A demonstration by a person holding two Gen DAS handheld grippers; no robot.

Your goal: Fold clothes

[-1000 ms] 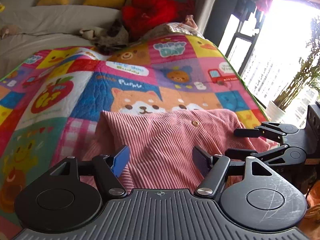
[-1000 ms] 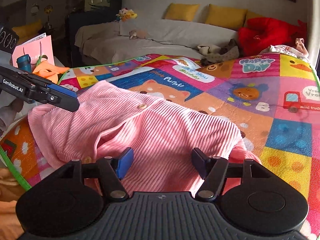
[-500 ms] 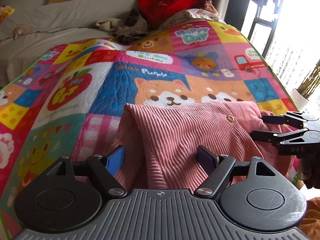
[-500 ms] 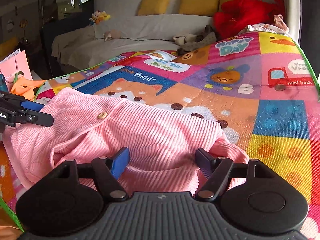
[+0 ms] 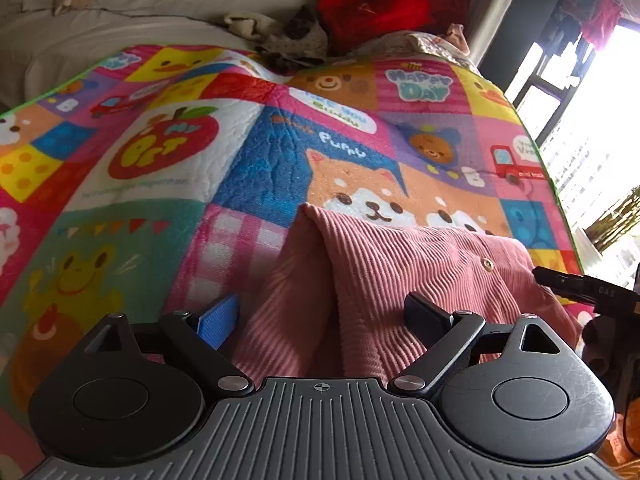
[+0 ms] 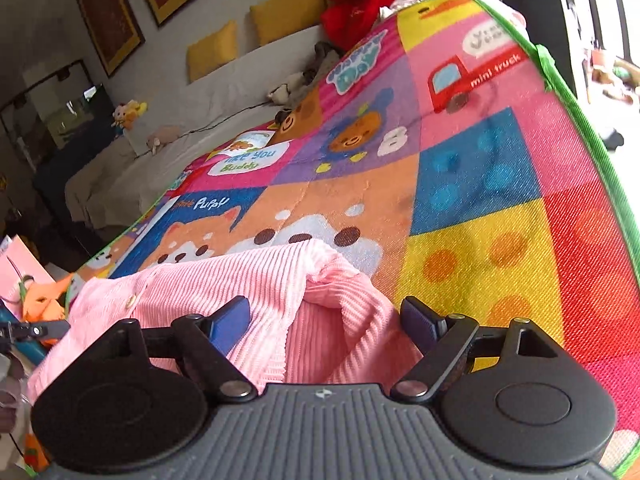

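A pink ribbed garment with buttons (image 5: 400, 264) lies bunched on the colourful play mat (image 5: 172, 184) near its front edge. My left gripper (image 5: 324, 316) is open, its fingers straddling the garment's left fold. My right gripper (image 6: 324, 320) is open over the garment's right corner (image 6: 320, 280), fabric between its fingers. The right gripper's fingers (image 5: 576, 286) show at the right edge of the left wrist view. The left gripper's tip (image 6: 36, 330) shows at the left edge of the right wrist view.
A red jacket (image 5: 376, 4) and small clothes (image 5: 280, 36) lie at the mat's far end. Yellow cushions (image 6: 280, 12) line a grey sofa (image 6: 208, 96). A window (image 5: 592, 128) is on the right. Orange and pink items (image 6: 36, 296) sit left of the mat.
Both grippers have swung outward to the garment's two sides and tilted. The garment's left side now stands up in a fold. Both stay open.
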